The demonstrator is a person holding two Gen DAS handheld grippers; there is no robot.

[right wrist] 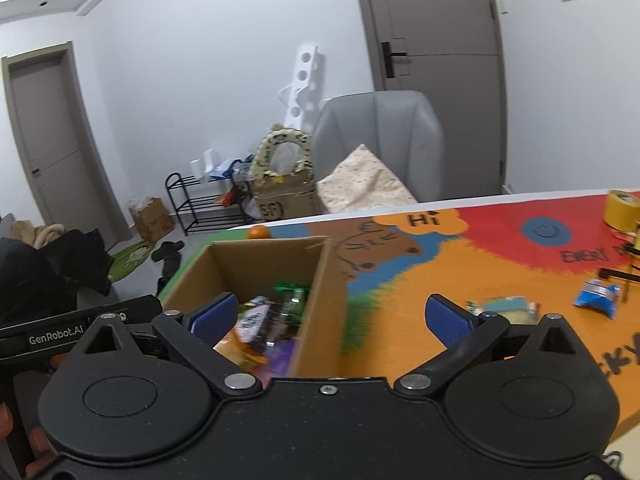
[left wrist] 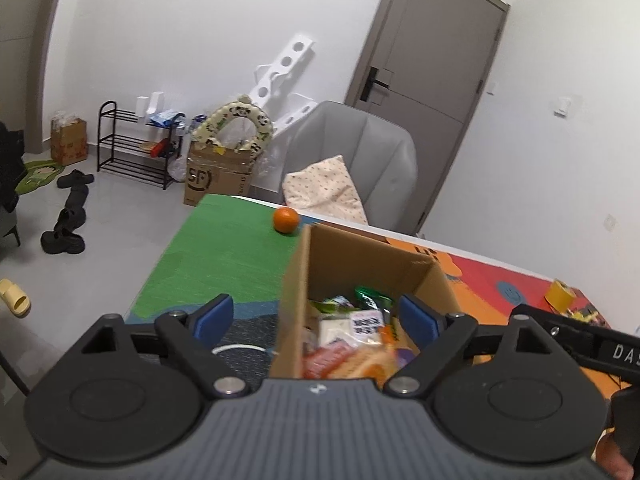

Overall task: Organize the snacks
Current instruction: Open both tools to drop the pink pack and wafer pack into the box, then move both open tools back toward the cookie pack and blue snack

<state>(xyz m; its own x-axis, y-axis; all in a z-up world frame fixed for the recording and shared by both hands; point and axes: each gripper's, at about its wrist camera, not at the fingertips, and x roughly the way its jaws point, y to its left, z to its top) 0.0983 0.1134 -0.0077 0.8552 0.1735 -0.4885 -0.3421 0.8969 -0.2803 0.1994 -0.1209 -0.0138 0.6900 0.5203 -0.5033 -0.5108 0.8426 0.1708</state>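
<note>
While tilted downward, both grippers (left (left wrist: 316,316), right (right wrist: 334,312)) agape.

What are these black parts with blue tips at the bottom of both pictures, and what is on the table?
They are hand-held grippers, one in each of a person's hands, each carrying a camera that looks along its fingers. One picture comes from the left gripper, the other from the right gripper. Both are open and hold nothing. On the colourful table mat stands an open cardboard box with snack packets inside. An orange lies beyond it; a blue packet, a green packet and a yellow tape roll lie to its right.
</note>
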